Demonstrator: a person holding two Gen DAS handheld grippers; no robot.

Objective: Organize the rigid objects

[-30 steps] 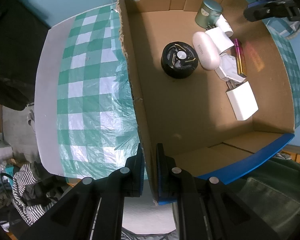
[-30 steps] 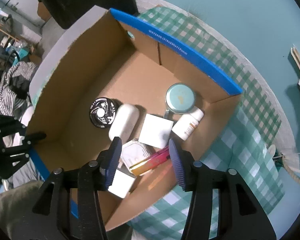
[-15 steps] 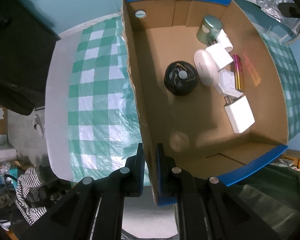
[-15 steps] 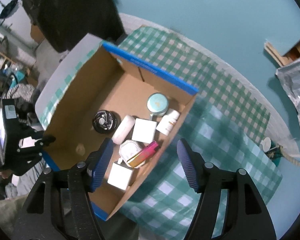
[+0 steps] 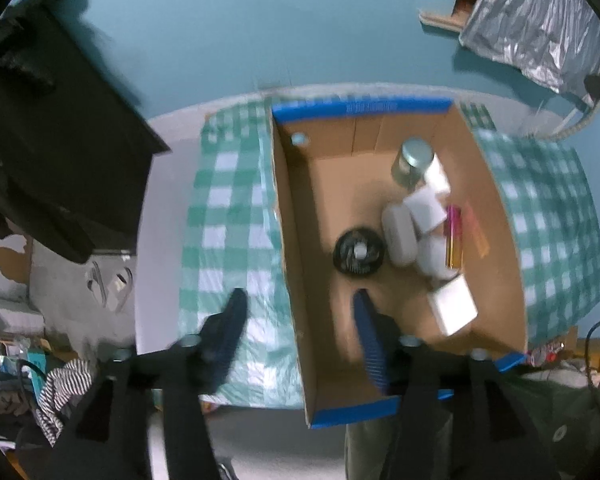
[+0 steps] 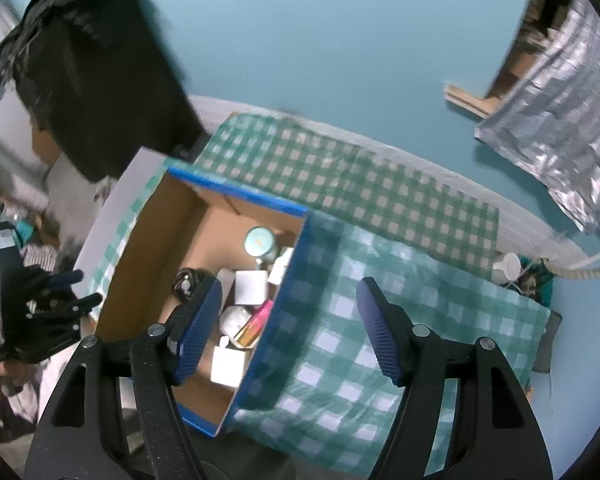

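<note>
Objects boxed; both claws free.
Left claw [image 5: 298,336] and right claw [image 6: 290,328] hang apart, empty, above the cardboard box [image 5: 292,240] at the worktop's near edge; likely final step: withdraw.

An open cardboard box [image 5: 296,264] with blue-edged rims holds every item. Along its right wall, far to near, sit a green tin [image 5: 412,162], a white bottle [image 5: 438,176], white blocks [image 5: 426,208], a pink tube [image 5: 454,236] and a white cube [image 5: 452,306]. A black round disc [image 5: 358,252] lies at the box's middle, touching a white oval case [image 5: 398,236].
</note>
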